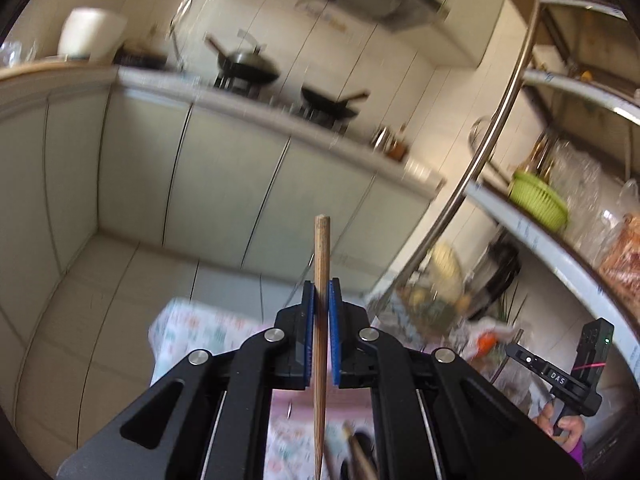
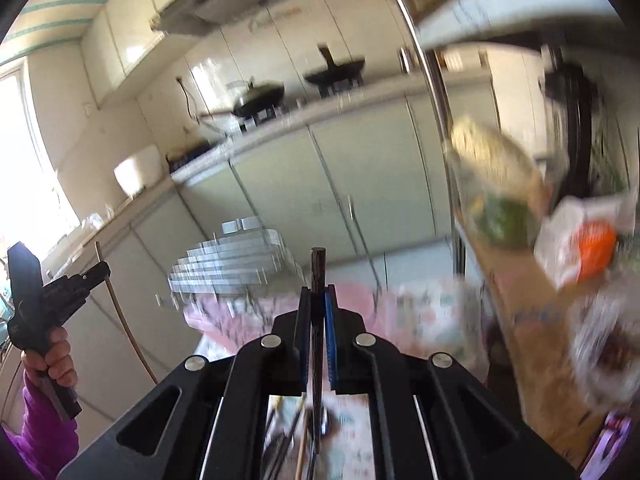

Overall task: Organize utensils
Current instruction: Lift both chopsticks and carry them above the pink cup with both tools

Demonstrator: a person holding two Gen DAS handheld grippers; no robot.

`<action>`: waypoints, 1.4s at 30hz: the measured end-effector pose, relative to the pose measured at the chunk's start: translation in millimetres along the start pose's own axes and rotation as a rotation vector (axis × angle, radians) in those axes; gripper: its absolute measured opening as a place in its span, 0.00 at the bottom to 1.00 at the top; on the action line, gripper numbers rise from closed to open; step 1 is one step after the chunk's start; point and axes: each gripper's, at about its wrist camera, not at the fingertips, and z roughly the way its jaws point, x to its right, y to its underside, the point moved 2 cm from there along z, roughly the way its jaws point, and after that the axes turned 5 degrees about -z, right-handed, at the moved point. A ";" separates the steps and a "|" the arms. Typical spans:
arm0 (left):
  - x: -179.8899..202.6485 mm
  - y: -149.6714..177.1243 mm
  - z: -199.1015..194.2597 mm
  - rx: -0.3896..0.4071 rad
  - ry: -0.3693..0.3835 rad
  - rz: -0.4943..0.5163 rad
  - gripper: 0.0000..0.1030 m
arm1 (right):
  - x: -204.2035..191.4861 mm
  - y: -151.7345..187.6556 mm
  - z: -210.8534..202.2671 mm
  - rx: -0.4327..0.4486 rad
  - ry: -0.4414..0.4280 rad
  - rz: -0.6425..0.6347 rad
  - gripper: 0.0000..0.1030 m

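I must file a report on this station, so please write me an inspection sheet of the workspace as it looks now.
Surface: table under a patterned pink cloth, blurred.
Job's things: one light wooden chopstick and one dark chopstick, each held upright; more utensils lie on the cloth below, too blurred to count.
Clutter: metal steamer rack on the table; bags and food packets on the rack at the right.
Grippers: left gripper shut on the light wooden chopstick; right gripper shut on the dark chopstick.
Cables: nothing seen at the table.
Surroundings: kitchen counter with two woks on the stove, pale cabinets, a green basket on a shelf.
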 end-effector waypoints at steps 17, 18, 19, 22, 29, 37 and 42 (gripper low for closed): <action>30.1 -41.3 47.0 0.295 -0.115 0.077 0.06 | -1.9 -45.2 42.2 0.199 0.173 -0.114 0.06; 27.8 -37.5 50.0 0.287 -0.123 0.086 0.06 | 1.3 -40.9 50.1 0.178 0.173 -0.108 0.06; 26.0 -32.8 55.9 0.269 -0.130 0.097 0.06 | 2.8 -37.7 53.3 0.167 0.174 -0.104 0.06; 19.3 -18.7 70.4 0.215 -0.147 0.111 0.06 | 12.2 -26.1 69.6 0.112 0.171 -0.078 0.06; -2.0 7.7 92.0 0.098 -0.158 0.075 0.06 | 28.5 -1.4 96.0 -0.009 0.144 -0.015 0.06; -15.3 28.3 109.1 -0.009 -0.144 0.038 0.06 | 33.4 14.4 109.5 -0.080 0.133 0.009 0.06; -11.6 32.7 111.6 -0.016 -0.155 0.063 0.06 | 32.1 21.9 113.7 -0.112 0.123 0.006 0.06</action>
